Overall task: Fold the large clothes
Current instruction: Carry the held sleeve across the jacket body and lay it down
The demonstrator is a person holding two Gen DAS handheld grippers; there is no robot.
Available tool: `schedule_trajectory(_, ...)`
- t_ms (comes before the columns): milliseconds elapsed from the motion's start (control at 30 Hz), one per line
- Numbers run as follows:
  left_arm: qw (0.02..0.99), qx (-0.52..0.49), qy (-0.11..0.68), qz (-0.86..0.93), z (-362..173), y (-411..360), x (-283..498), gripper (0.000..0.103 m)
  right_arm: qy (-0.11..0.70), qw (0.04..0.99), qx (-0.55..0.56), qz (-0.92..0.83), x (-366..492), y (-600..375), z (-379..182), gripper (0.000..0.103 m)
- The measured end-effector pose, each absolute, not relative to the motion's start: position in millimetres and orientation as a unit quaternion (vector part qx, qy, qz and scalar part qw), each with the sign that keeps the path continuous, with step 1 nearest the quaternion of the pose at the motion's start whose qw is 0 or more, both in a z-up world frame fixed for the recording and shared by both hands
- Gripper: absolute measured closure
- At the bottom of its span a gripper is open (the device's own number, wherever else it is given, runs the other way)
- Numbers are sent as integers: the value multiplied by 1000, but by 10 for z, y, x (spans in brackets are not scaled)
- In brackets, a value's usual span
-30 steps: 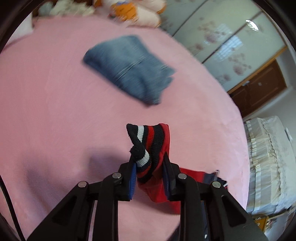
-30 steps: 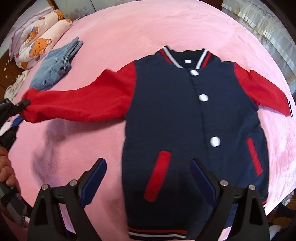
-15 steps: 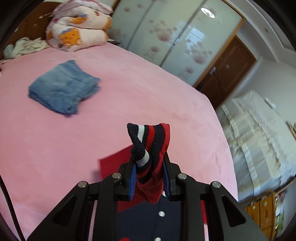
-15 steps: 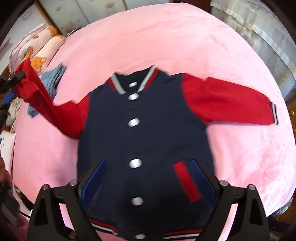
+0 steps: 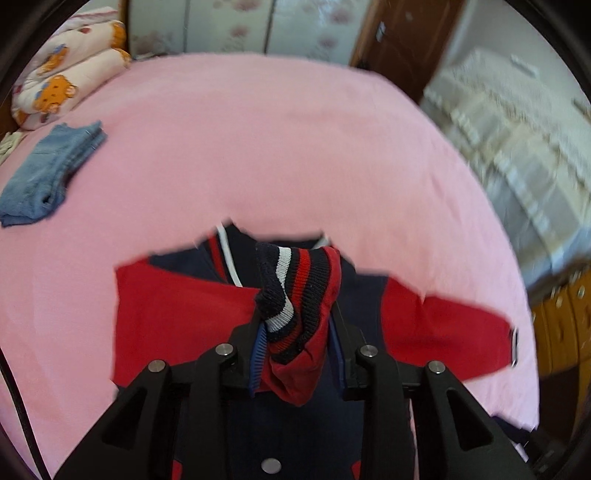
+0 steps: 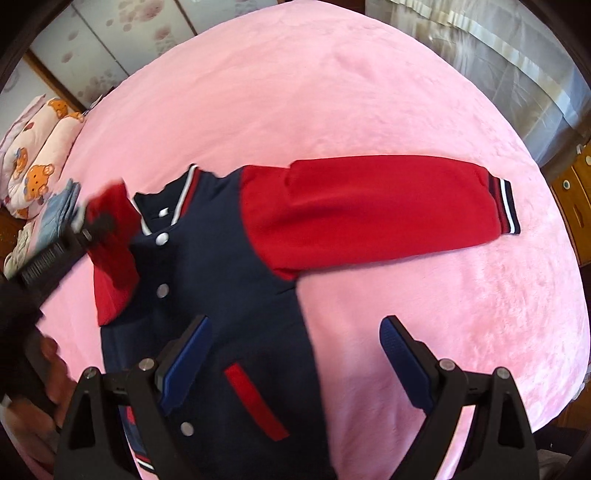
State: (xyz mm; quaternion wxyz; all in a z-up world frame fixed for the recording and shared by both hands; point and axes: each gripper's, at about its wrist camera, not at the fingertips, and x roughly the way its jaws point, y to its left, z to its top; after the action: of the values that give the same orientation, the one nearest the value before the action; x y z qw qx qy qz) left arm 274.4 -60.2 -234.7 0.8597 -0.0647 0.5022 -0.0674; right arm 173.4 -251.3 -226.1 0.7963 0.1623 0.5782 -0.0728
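Note:
A navy jacket (image 6: 221,280) with red sleeves and white buttons lies face up on the pink bed (image 6: 332,92). My left gripper (image 5: 297,354) is shut on the striped cuff (image 5: 295,284) of one red sleeve and holds it above the jacket's chest, the sleeve folded inward. In the right wrist view the left gripper (image 6: 88,225) shows at the left with the red sleeve (image 6: 114,258). The other red sleeve (image 6: 369,210) lies stretched out to the right. My right gripper (image 6: 295,354) is open and empty above the jacket's lower right edge.
Folded blue jeans (image 5: 48,173) lie on the bed at the far left. A bear-print quilt (image 5: 62,85) sits at the bed's far corner. Wardrobe doors (image 5: 258,22) stand behind. A second bed with a white cover (image 5: 517,122) and a wooden cabinet (image 5: 565,321) are on the right.
My left gripper has carried the sleeve cuff from the far left inward over the jacket's chest. My right gripper has shifted right toward the jacket's side edge, staying open.

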Motion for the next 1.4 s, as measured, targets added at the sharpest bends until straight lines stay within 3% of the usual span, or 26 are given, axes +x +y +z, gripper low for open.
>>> schedule_trajectory(33,851,-50,519,-63,-2436,-664,2735,59,579,796,163,-73,1751,-2540,-2277,11)
schedule_trajectory(167,835,-40,546,-59,-2541,-705,2699,35,576,796,167,-75,1822,-2640,-2311,11)
schedule_trajectory(200,833,-45,548,-55,-2528,-659,2685,23,575,797,170,-73,1835,-2653,-2311,11)
schedule_trajectory(233,835,-54,546,-50,-2483,-596,2663,21,574,798,171,-71,1852,-2663,-2315,11)
schedule_trajectory(300,840,-61,538,-37,-2385,-450,2644,21,574,798,174,-62,1883,-2661,-2321,12)
schedule_trajectory(400,841,-54,538,1,-2291,-194,2635,21,575,796,188,-29,1943,-2607,-2341,24)
schedule_trajectory(467,838,-48,543,23,-2292,-18,2632,21,575,793,201,-2,2004,-2531,-2367,27)
schedule_trajectory(700,808,-6,580,101,-2570,497,2545,21,575,787,211,73,2382,-2072,-2445,41)
schedule_trajectory(1067,759,-10,640,123,-3087,742,2566,21,641,754,144,23,3009,-1457,-2710,42)
schedule_trajectory(1100,758,-12,640,122,-3111,753,2578,21,648,749,139,15,3020,-1458,-2752,44)
schedule_trajectory(1167,754,-23,646,117,-3160,799,2608,21,661,739,131,2,3082,-1426,-2830,60)
schedule_trajectory(1200,752,-27,648,115,-3181,822,2618,21,663,736,133,4,3093,-1426,-2841,73)
schedule_trajectory(1300,749,-43,652,108,-3230,910,2640,21,651,745,145,11,3063,-1493,-2773,79)
schedule_trajectory(1400,747,-64,654,102,-3270,1000,2640,21,612,772,166,42,2953,-1642,-2623,79)
